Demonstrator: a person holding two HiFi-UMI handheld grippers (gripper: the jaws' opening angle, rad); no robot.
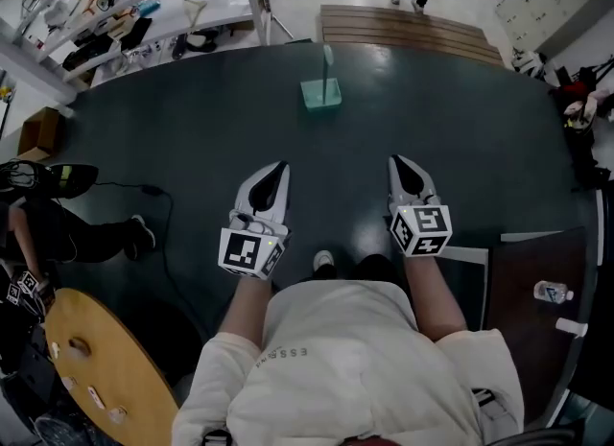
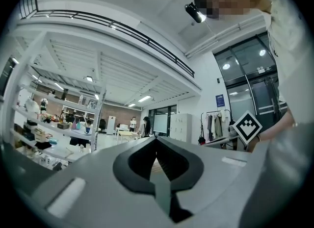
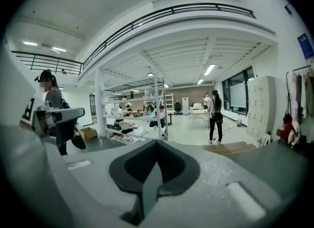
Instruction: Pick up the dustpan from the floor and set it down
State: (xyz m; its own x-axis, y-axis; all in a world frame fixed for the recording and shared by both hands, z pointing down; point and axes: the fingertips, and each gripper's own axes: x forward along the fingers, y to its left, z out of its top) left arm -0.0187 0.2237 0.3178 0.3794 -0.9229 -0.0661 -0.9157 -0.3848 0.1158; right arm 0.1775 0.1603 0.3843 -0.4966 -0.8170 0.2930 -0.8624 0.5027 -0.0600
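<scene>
The dustpan (image 1: 320, 95) is pale green with an upright handle and stands on the dark floor mat (image 1: 192, 137), well ahead of both grippers. My left gripper (image 1: 279, 168) and right gripper (image 1: 397, 162) are held side by side in front of the body, pointing toward the dustpan and far short of it. Both have their jaws together with nothing between them. In the left gripper view the left gripper (image 2: 157, 139) shows closed tips, and the right gripper (image 3: 156, 141) looks the same in its own view. The dustpan is hidden in both gripper views.
A shelf rack (image 1: 144, 3) full of items stands at the far left, with a wooden platform (image 1: 413, 32) beyond the mat. A person (image 1: 58, 233) sits at the left beside a cable (image 1: 163, 233). A round wooden table (image 1: 106, 367) is near left. A water bottle (image 1: 554, 292) is on the right.
</scene>
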